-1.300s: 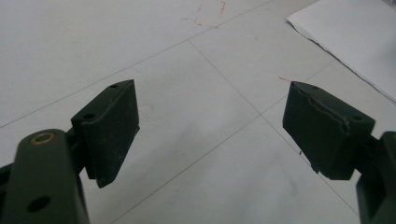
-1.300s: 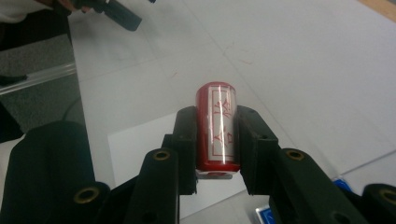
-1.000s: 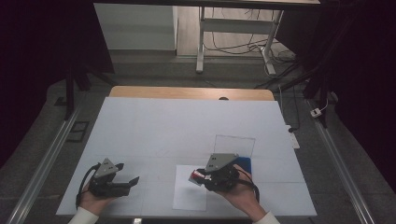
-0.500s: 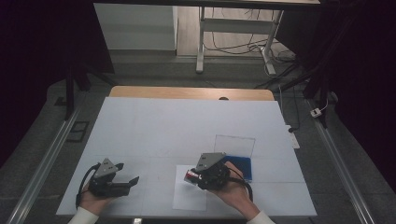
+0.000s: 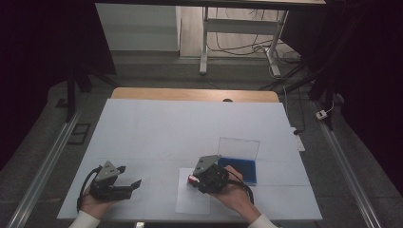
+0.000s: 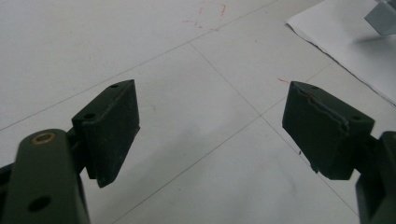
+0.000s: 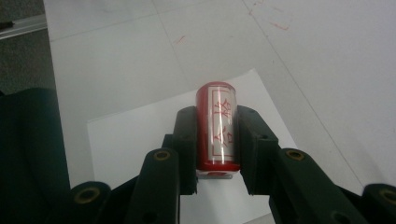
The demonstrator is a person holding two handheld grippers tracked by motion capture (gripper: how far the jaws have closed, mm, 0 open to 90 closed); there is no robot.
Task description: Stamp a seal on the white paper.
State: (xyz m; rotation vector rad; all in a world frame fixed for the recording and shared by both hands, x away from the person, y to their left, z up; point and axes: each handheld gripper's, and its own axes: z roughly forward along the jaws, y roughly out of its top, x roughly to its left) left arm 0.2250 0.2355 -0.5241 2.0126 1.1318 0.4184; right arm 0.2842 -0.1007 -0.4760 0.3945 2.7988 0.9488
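Right gripper [image 7: 215,140] jaws pinching a red stamp [image 7: 217,127] above white paper [image 7: 140,135] (left gripper [image 6: 210,126] jaws spread).

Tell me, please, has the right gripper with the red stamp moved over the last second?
Yes. The right gripper, shut on the red stamp, has shifted left, away from the blue box and farther over the white sheet.
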